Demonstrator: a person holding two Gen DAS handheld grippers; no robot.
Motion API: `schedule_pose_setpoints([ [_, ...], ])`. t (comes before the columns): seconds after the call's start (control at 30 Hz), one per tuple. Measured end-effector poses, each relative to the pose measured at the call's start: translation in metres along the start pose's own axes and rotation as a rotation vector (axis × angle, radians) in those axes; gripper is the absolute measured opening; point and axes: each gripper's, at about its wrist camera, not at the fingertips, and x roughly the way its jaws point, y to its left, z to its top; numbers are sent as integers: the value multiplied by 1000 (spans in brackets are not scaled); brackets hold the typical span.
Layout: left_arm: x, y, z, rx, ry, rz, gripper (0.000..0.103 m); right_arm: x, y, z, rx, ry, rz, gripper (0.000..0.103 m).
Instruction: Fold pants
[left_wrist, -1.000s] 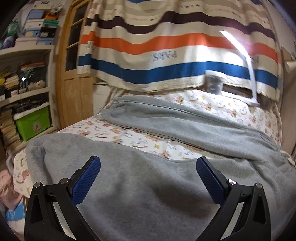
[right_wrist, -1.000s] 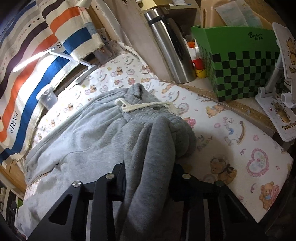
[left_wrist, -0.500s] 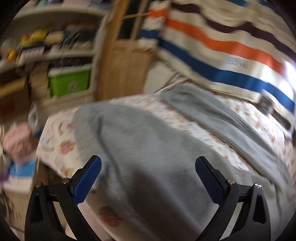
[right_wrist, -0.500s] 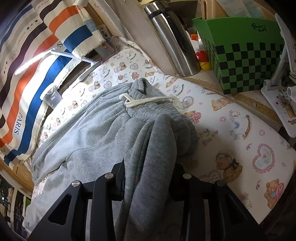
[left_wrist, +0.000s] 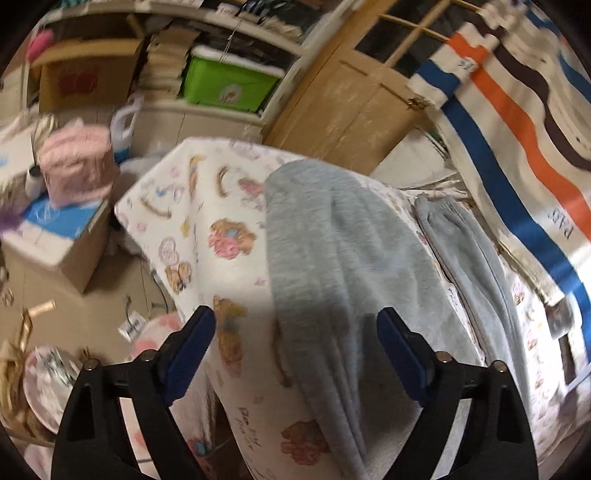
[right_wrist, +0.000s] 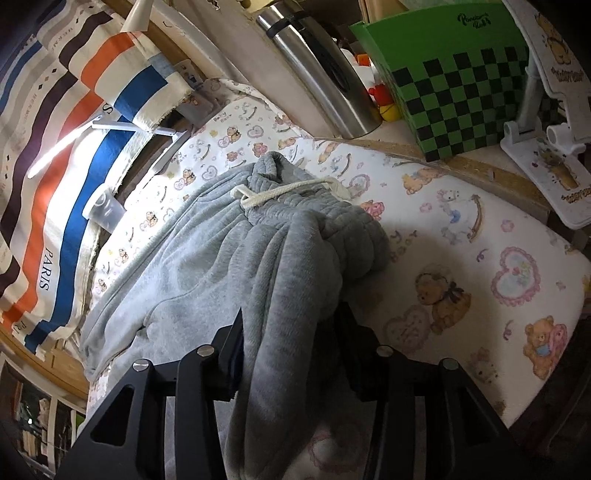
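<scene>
The left gripper (left_wrist: 295, 341) stands with its blue-padded fingers (left_wrist: 190, 347) spread wide and nothing between them; a second ago it looked straight across the bed at the striped blanket, and it has since swung round to its left, so that the near leg of the grey pants (left_wrist: 332, 258) now runs away from between its fingers toward the foot of the mattress, with the leg's end just ahead. That swing reads as a reach for the leg end, the likely next grab for folding leg onto leg or hem toward waist. Beyond it on the right lies the second leg (left_wrist: 465, 240), cuff gathered by elastic. The right gripper (right_wrist: 288, 332) has kept its place, pinching a thick bunch of the pants near the waist, the fabric draped over and hiding its pads. The pants are soft brushed fleece, matte and heavy, falling in deep rounded folds; ahead of the right gripper the ribbed waistband (right_wrist: 295, 206) bunches under a cream woven drawstring (right_wrist: 284, 190). Under everything is a thin cotton sheet (right_wrist: 480, 236) printed with bears and hearts, and further right stand a steel flask (right_wrist: 325, 70) and a green checked box (right_wrist: 458, 74).
</scene>
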Motion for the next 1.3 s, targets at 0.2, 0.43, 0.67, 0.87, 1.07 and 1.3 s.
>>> schedule_pose_setpoints([
  [0.2,2,19,3,-115,13,-35,60,2,0,-2,6,-1,-3,45],
  [0.43,-2,29,7,-150,18,-68,53,2,4,-2,5,-9,2,40],
  [0.67,-12,37,12,-169,4,-144,39,2,6,-1,-8,-20,-6,40],
  [0.87,-8,19,14,-69,72,-171,19,3,6,-2,-25,-29,-16,39],
  [1.07,-9,9,13,-37,68,-173,42,4,7,-2,-32,-26,-11,39],
  [1.3,-7,-1,12,9,68,-168,56,4,7,-2,-34,-28,-15,39],
])
